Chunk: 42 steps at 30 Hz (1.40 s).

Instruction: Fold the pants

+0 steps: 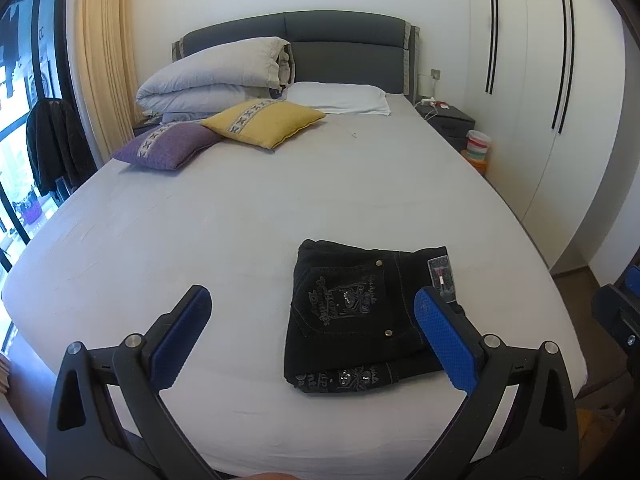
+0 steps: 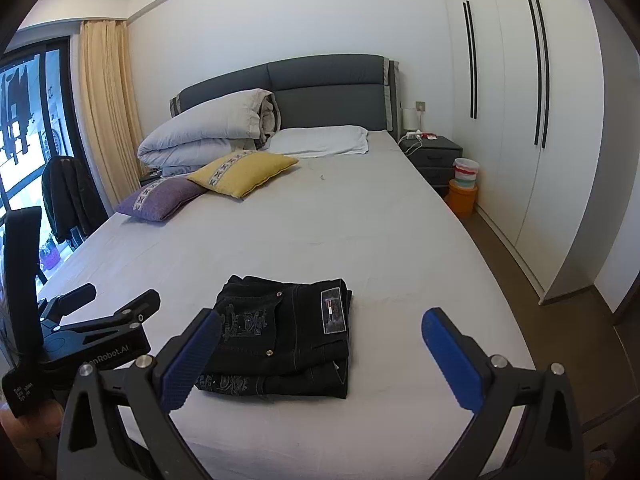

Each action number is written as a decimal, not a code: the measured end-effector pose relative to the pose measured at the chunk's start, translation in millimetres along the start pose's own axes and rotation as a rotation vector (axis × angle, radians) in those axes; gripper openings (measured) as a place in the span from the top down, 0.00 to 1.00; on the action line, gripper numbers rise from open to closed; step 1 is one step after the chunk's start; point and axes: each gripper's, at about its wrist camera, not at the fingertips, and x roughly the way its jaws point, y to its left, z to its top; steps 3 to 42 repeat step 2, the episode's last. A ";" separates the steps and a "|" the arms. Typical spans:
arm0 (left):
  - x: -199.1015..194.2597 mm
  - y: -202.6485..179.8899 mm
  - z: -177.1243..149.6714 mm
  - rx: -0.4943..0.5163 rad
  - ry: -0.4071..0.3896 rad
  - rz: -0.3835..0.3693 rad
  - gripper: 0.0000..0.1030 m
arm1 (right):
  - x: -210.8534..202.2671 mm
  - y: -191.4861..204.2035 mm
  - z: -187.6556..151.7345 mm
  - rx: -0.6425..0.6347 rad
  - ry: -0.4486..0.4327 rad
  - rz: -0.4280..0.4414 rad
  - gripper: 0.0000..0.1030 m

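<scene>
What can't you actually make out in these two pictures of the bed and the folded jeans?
- Folded black pants: the under layers are hidden by the top fold, and the left gripper's right finger covers their right edge.
- Pocket embroidery: lettering too small and skewed to read.
- Label on the waistband: print too small in the right wrist view.
- Bedside table: small items on top are blurred.
- Right gripper: its handle is cut off by the bottom edge.

1. The black jeans (image 1: 360, 312) (image 2: 284, 340) lie folded into a compact, roughly square stack near the foot of the bed.
2. An embroidered back pocket with studs and a waistband label face up.
</scene>
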 end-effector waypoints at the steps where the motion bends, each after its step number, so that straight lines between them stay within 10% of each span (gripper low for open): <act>1: 0.3 0.2 0.1 0.000 0.000 0.002 0.00 | 0.6 -1.0 -0.1 0.001 0.002 0.000 0.00; 42: 1.2 1.1 0.0 -0.004 0.004 -0.006 0.00 | 0.5 -1.6 -0.6 0.003 0.002 -0.003 0.00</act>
